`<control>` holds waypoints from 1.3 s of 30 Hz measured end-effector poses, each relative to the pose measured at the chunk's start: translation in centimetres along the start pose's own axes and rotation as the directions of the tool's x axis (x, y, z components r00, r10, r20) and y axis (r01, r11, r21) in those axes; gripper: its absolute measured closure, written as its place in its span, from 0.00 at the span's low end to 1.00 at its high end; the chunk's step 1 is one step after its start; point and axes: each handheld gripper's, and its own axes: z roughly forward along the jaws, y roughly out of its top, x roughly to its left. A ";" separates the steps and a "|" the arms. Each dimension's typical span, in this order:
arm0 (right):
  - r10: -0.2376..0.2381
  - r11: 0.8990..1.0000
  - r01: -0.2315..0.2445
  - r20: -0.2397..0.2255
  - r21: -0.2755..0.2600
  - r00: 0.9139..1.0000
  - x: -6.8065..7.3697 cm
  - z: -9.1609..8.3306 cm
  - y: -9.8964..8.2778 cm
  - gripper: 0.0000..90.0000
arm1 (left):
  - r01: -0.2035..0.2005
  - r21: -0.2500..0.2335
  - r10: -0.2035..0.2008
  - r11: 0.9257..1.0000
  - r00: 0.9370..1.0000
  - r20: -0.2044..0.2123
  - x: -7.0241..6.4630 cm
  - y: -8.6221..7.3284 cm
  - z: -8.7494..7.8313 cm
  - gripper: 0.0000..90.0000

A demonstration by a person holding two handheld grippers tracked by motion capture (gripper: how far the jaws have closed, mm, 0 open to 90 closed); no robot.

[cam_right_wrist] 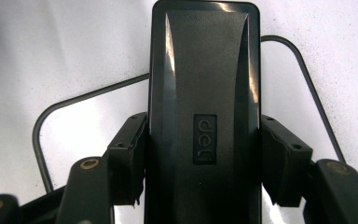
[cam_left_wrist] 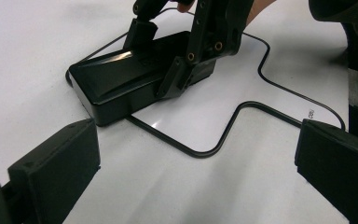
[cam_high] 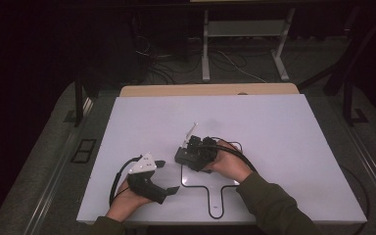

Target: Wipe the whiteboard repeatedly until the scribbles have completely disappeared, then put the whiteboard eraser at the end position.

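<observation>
High view: your right claw [cam_high: 192, 152] has its two black jaws pressed on the sides of a black box [cam_high: 188, 156]. The box sits on the white worktop [cam_high: 274, 147], on the top left corner of a thin black outline [cam_high: 210, 188] drawn there. Your left claw [cam_high: 169, 177] rests near the front edge, well apart from the box.

The right gripper view shows what you miss from above: one pad [cam_right_wrist: 128, 158] on each long side of the shiny box [cam_right_wrist: 204, 84], and a small raised logo [cam_right_wrist: 205, 139] on its lid.

The left gripper view shows your left claw [cam_left_wrist: 196, 163] wide open with nothing in it, looking at the box [cam_left_wrist: 121, 79] from the side.
</observation>
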 end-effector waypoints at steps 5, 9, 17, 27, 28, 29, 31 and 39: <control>0.028 0.999 -0.028 -0.023 -0.023 0.999 -0.8 -0.5 -0.6 0.43 | 0.008 -0.004 -0.008 1.000 1.000 0.002 0.2 -0.1 0.0 0.00; 0.059 0.997 -0.061 -0.040 -0.042 0.997 -1.5 -1.1 -1.1 0.43 | 0.015 -0.006 -0.015 1.000 1.000 0.001 0.4 -0.2 -0.1 0.00; 0.120 0.988 -0.124 -0.043 -0.095 0.992 -3.7 -2.7 -1.6 0.43 | 0.015 -0.006 -0.015 1.000 1.000 0.003 0.4 -0.2 -0.2 0.00; 0.186 0.973 -0.188 -0.027 -0.133 0.982 -6.7 -4.5 -1.9 0.43 | 0.014 -0.009 -0.014 1.000 1.000 -0.001 0.3 -0.1 -0.1 0.00; 0.191 0.972 -0.193 -0.022 -0.135 0.981 -7.1 -4.7 -1.9 0.43 | 0.011 -0.009 -0.011 1.000 1.000 -0.001 0.3 -0.1 -0.1 0.00; 0.196 0.970 -0.197 -0.020 -0.141 0.980 -7.5 -4.8 -2.0 0.43 | 0.009 -0.008 -0.009 1.000 1.000 -0.003 0.4 -0.1 -0.1 0.00; 0.211 0.967 -0.210 -0.012 -0.146 0.977 -8.3 -5.1 -2.0 0.43 | 0.010 -0.008 -0.010 1.000 1.000 0.002 0.3 -0.1 0.0 0.00; 0.269 0.953 -0.263 0.022 -0.152 0.963 -11.7 -5.5 -2.0 0.43 | 0.009 -0.008 -0.009 1.000 1.000 0.005 0.3 -0.1 -0.1 0.00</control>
